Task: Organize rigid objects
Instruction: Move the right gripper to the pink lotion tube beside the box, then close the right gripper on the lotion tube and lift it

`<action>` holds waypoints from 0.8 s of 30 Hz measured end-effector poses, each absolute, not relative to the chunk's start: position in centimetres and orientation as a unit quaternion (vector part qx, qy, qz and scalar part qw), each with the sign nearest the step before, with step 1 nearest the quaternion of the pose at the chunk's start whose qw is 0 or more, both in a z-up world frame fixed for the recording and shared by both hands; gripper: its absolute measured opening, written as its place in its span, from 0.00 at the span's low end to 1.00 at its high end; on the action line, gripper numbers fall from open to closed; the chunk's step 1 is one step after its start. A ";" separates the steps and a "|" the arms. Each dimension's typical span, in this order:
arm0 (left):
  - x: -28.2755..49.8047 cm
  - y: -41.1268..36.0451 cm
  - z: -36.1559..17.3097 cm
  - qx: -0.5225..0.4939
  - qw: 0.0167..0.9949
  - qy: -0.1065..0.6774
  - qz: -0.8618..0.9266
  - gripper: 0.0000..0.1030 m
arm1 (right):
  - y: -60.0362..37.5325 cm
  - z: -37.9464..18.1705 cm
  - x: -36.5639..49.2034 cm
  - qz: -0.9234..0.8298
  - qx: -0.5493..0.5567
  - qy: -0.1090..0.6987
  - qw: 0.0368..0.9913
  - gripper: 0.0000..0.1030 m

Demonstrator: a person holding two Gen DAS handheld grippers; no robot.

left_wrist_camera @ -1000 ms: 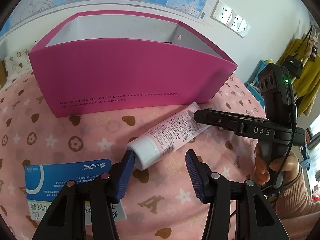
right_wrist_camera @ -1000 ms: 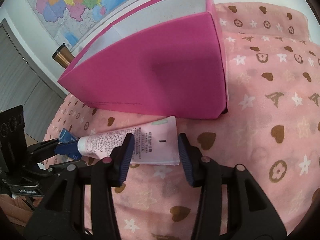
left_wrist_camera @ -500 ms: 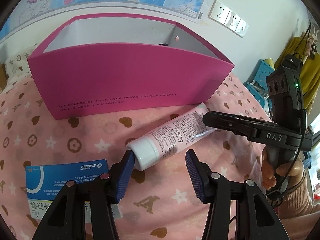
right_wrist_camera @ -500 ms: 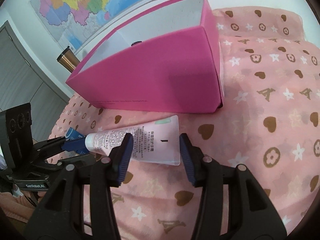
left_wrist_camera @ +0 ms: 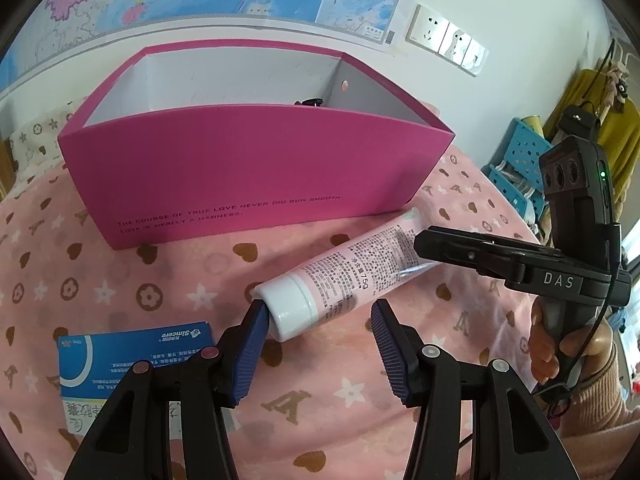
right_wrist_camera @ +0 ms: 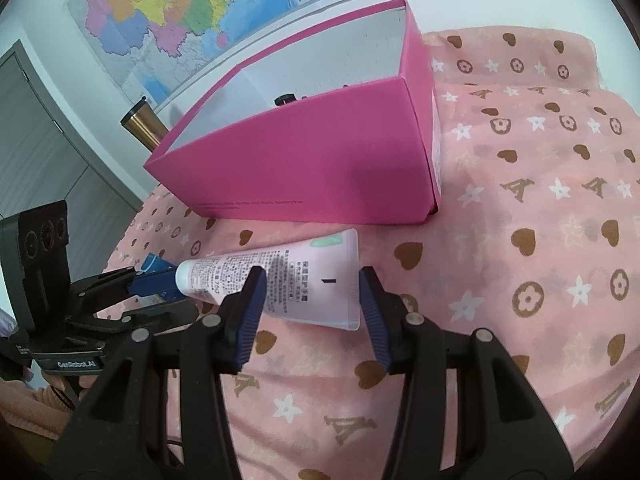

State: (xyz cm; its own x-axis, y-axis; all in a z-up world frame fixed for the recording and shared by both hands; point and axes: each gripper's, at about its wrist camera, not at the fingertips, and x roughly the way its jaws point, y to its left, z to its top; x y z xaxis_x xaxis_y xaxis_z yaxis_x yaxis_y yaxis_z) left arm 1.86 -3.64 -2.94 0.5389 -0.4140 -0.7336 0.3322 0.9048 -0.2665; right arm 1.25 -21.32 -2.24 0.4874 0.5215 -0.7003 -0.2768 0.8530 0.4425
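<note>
While right gripper (right_wrist_camera: pixel 312 304) pinches tube (right_wrist_camera: pixel 280 276) tail, apparently firmly, lift toward pink box (left_wrist_camera: pixel 256 168); left gripper (left_wrist_camera: pixel 316 340) fingers spread around cap, keep steadying, clear rim.

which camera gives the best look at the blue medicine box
The left wrist view: the blue medicine box lies flat on the pink cloth, printed top readable, one end hidden by the left claw. The right wrist view shows only a blue corner.
</note>
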 end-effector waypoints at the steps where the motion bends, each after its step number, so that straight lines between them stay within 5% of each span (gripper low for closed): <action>1: 1.8 -3.7 -2.9 -0.047 0.876 0.430 -0.213 0.52 | -21.3 -2.2 1.2 0.234 0.136 0.448 0.852 0.49; 24: 1.5 -4.3 -0.2 -0.044 0.888 0.398 -0.226 0.52 | -22.1 1.3 -0.1 0.235 0.126 0.409 0.873 0.49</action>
State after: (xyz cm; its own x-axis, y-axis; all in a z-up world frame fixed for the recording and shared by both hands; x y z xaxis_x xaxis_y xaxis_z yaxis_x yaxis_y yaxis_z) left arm 1.48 -4.30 -0.17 0.5819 -0.4359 -0.6865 0.3663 0.8942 -0.2573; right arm -0.12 -22.06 1.26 0.5547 0.5135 -0.6547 -0.3065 0.8576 0.4130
